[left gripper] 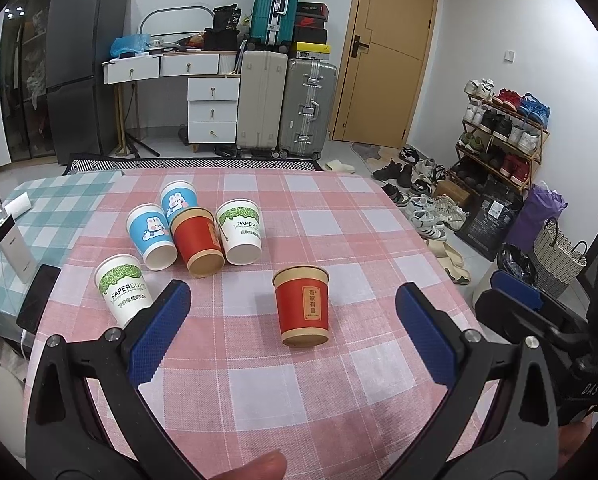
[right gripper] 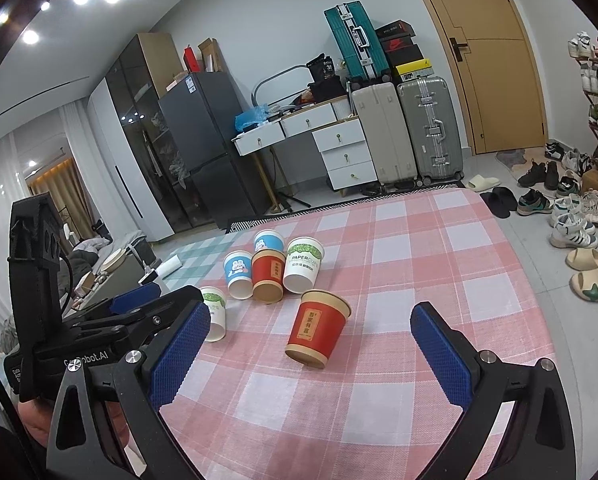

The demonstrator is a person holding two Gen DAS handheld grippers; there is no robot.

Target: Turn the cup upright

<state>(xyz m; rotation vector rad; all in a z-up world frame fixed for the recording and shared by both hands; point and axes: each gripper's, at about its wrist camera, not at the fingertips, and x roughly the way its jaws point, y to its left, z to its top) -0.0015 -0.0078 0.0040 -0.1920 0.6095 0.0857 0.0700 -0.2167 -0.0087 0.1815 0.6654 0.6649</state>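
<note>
A red paper cup [left gripper: 301, 306] [right gripper: 319, 328] lies on its side on the pink checked tablecloth [left gripper: 339, 232], narrow base end toward me. My left gripper [left gripper: 293, 290] is open; the cup sits a little ahead, framed between its blue pads [left gripper: 163, 332]. My right gripper [right gripper: 311, 312] is open too, short of the same cup. Behind it, four more cups lie in a cluster: two blue [left gripper: 151, 236], one red [left gripper: 197, 242], one white [left gripper: 241, 236]. Another white cup [left gripper: 121, 290] lies at the left, partly behind my left finger.
A power bank [left gripper: 13, 248] and a dark phone [left gripper: 39, 296] lie on the teal checked cloth at the left. The table's right edge drops to a floor strewn with shoes [left gripper: 427, 208]. Each gripper shows at the edge of the other's view.
</note>
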